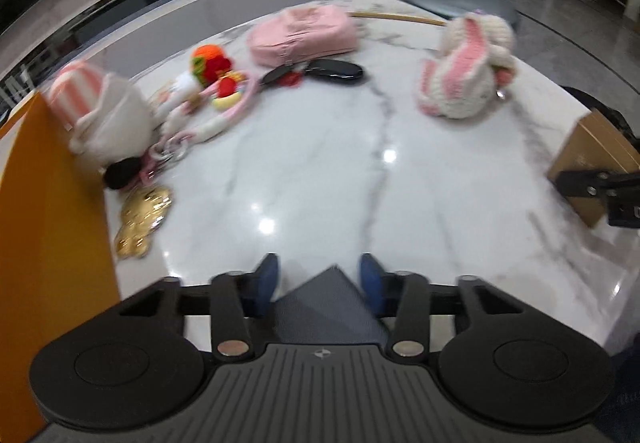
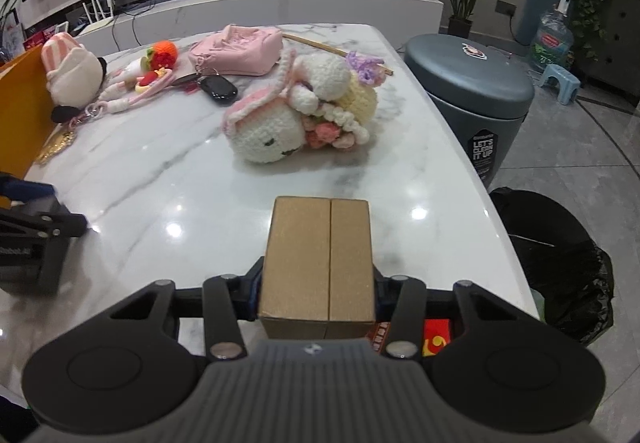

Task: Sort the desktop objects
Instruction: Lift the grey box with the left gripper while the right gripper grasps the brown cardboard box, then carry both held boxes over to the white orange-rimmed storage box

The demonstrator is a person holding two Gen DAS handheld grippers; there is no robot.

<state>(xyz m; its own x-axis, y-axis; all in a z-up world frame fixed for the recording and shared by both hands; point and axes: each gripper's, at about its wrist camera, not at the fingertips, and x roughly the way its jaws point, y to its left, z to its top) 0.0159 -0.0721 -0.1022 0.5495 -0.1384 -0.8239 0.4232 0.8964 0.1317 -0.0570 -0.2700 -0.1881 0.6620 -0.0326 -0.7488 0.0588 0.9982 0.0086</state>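
Observation:
My right gripper (image 2: 318, 283) is shut on a brown cardboard box (image 2: 320, 259) and holds it over the near edge of the white marble table (image 2: 160, 203); the box also shows in the left wrist view (image 1: 588, 171). My left gripper (image 1: 318, 275) holds a flat grey card (image 1: 328, 307) between its blue pads (image 1: 266, 279), low over the table. A crocheted white and pink rabbit (image 2: 296, 111) lies mid table. Further back lie a pink pouch (image 2: 236, 49), a black car key (image 2: 218, 87), crocheted charms (image 2: 156, 63) and a gold trinket (image 1: 142, 219).
An orange box wall (image 1: 48, 243) stands at the table's left edge, with a striped plush (image 1: 100, 111) against it. A grey bin (image 2: 472, 83) and a black-lined bin (image 2: 560, 263) stand right of the table. A wooden stick (image 2: 320, 43) lies at the back.

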